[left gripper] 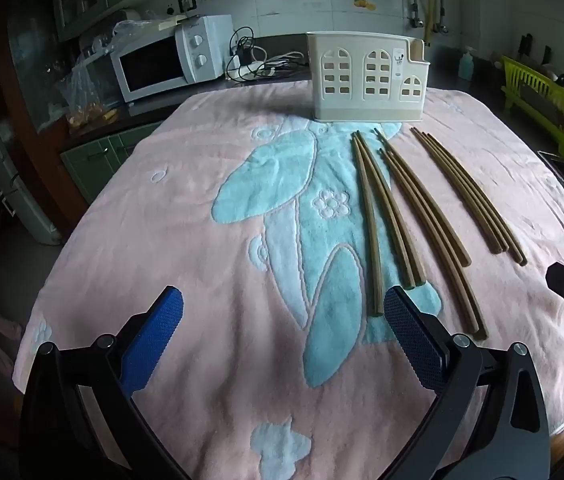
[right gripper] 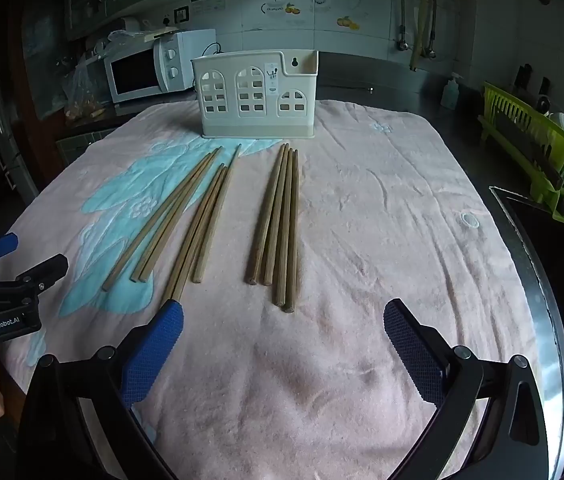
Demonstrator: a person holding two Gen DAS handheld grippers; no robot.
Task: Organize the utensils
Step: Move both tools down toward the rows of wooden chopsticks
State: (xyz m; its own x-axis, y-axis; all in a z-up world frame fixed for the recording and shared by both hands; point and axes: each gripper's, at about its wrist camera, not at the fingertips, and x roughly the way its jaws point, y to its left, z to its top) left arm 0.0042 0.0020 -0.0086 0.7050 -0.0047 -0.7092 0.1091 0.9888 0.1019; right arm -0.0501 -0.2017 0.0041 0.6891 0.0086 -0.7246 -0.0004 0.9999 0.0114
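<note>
The right gripper hangs over the pink towel with its jaws wide and nothing between them. The left gripper is likewise wide and empty.

The chopsticks lie flat on the towel in three loose bundles, thick ends toward the grippers. The holder stands upright just beyond their tips, apparently empty.

Recommended procedure, as judged from this layout:
1. Start with the bundle straight ahead of the right gripper.
2. Close across the thick ends, low against the cloth.
3. Expect the soft pile to let sticks roll; grip squarely.

The microwave and green dish rack stand well apart. Nothing blocks the path to the holder.
</note>
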